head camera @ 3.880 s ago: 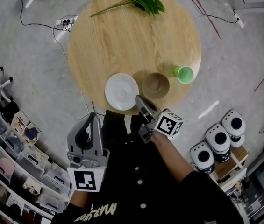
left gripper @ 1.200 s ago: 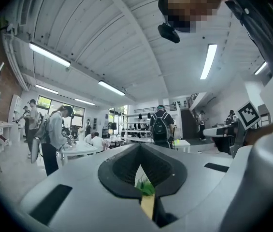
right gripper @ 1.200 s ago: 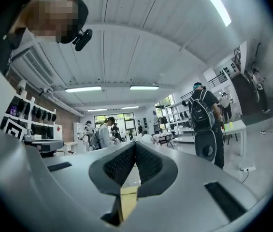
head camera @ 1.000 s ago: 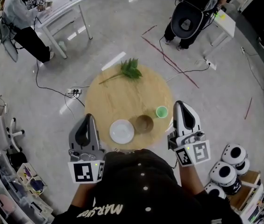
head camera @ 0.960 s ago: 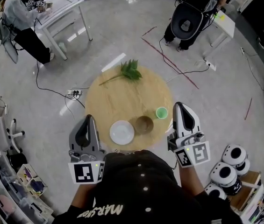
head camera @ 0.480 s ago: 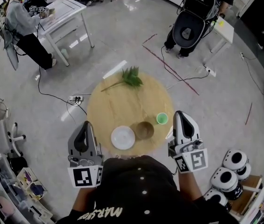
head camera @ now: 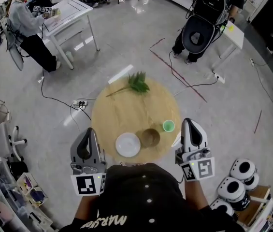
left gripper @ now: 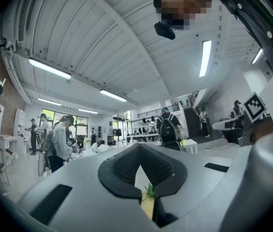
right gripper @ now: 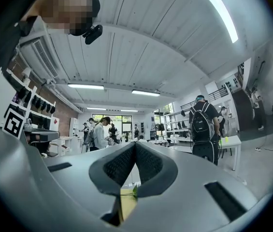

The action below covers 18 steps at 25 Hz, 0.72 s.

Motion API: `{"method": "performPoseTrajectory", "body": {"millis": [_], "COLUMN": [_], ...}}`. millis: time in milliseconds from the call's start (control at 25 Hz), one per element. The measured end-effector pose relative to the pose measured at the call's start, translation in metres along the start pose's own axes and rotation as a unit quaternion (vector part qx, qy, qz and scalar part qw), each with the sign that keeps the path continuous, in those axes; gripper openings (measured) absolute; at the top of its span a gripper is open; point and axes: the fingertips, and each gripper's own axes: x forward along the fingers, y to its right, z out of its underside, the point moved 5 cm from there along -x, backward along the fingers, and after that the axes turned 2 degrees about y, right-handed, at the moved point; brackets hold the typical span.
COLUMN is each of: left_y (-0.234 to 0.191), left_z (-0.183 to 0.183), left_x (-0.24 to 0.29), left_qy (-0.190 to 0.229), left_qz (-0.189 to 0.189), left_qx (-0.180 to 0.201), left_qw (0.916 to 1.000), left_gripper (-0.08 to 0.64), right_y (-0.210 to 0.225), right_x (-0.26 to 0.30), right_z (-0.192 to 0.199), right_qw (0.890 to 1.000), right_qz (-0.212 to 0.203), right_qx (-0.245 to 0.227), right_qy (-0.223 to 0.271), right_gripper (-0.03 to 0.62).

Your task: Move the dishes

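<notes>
The round wooden table stands far below me. Along its near edge sit a white plate, a brown bowl and a green cup in a row. A green leafy sprig lies at the far edge. My left gripper is held upright off the table's near left, shut and holding nothing. My right gripper is upright off the near right, beside the cup and apart from it. It is also shut and holds nothing. In the left gripper view the left gripper points out over the room, as does the right gripper in its view.
People work at a white desk at the back left. A person with a black backpack stands at the back right. A power strip and cables lie on the floor left of the table. White round devices sit at the lower right, shelves at the lower left.
The right gripper has left the table's near edge by the bowl and come up beside the body. The view has pulled back, so the table looks smaller. The dishes have not moved.
</notes>
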Motion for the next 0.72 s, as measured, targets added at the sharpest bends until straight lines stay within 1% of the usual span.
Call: {"method": "performPoseTrajectory", "body": {"millis": [720], "left_y": [0.0054], "left_z": [0.0010], "left_x": [-0.0036], "left_qy": [0.000], "left_qz": [0.003], "left_qx": [0.000], "left_qw": [1.0000], "left_gripper": [0.011], "right_y": [-0.0019], "right_x": [-0.0002], "right_z": [0.0037], "right_qw": [1.000], "right_qz": [-0.001], "right_qx": [-0.008], "right_qy": [0.000], "right_gripper": [-0.003]}}
